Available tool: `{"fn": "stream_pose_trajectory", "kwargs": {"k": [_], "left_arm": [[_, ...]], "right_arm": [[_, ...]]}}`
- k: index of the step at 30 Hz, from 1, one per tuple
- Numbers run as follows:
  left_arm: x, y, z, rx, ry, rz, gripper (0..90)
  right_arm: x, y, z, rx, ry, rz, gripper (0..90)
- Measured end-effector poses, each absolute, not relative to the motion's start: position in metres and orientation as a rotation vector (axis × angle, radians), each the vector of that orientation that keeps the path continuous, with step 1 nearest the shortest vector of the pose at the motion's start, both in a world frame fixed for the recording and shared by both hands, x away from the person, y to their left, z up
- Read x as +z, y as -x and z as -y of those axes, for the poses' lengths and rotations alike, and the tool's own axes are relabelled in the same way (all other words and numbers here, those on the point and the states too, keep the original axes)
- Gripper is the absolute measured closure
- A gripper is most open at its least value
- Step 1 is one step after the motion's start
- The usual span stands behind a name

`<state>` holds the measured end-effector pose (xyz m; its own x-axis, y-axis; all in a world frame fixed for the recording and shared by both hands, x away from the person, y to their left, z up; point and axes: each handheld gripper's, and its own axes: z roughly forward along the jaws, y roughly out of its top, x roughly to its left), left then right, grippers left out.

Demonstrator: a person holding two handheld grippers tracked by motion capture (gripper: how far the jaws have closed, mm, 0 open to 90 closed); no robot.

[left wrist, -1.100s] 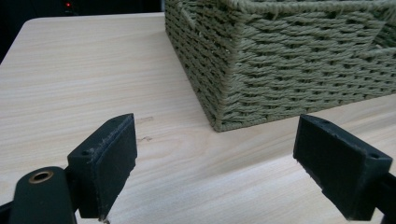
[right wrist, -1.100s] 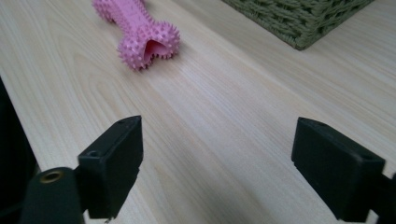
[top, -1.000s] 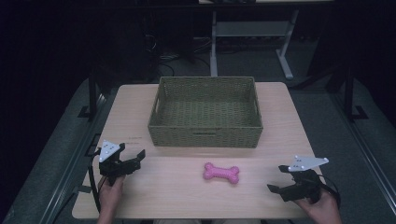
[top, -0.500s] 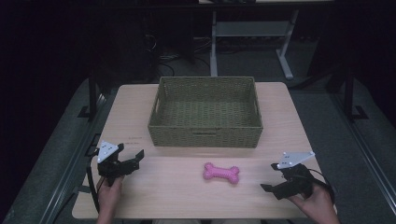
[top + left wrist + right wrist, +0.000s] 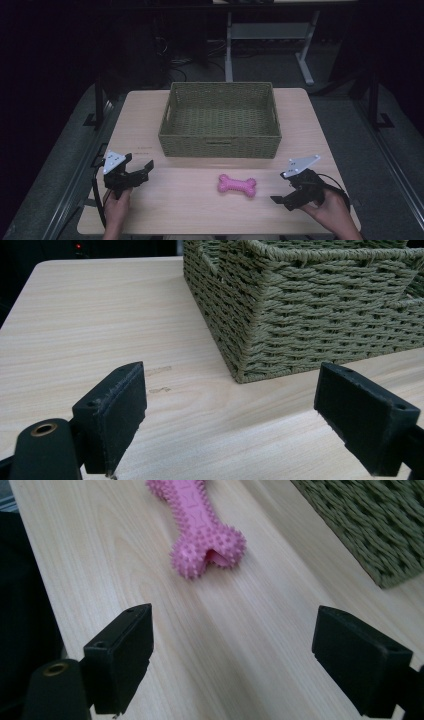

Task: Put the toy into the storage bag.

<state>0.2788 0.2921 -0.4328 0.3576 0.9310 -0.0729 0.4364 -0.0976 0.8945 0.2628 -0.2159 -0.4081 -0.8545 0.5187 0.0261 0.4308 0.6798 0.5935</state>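
Observation:
A pink spiked bone toy (image 5: 237, 185) lies flat on the light wooden table (image 5: 190, 210), just in front of a green woven basket (image 5: 218, 147). My right gripper (image 5: 281, 189) is to the right of the bone, open, its jaws pointing left at it. In the right gripper view the bone (image 5: 200, 525) lies ahead of the open right gripper (image 5: 232, 625), with nothing between the jaws. My left gripper (image 5: 140, 165) rests at the table's left front, open and empty. In the left gripper view the left gripper (image 5: 230, 390) faces the basket's near corner (image 5: 310, 315).
The basket's inside looks empty in the high view. A corner of the basket (image 5: 370, 525) lies to the right of the bone in the right gripper view. Beyond the table, a desk frame (image 5: 305, 65) stands on dark floor.
My right gripper has moved left along the table's front toward the bone and turned to point at it. The left gripper and the bone have stayed put.

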Motion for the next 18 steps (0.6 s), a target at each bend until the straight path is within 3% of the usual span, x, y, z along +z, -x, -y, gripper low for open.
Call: {"fn": "stream_pose_trajectory", "kwargs": {"k": [18], "left_arm": [[-0.433,-0.279,-0.290,0.677,-1.709,-1.220,13.0]], "right_arm": [[-0.401,-0.284,0.176,0.849,-0.599,-2.870,20.3]]}}
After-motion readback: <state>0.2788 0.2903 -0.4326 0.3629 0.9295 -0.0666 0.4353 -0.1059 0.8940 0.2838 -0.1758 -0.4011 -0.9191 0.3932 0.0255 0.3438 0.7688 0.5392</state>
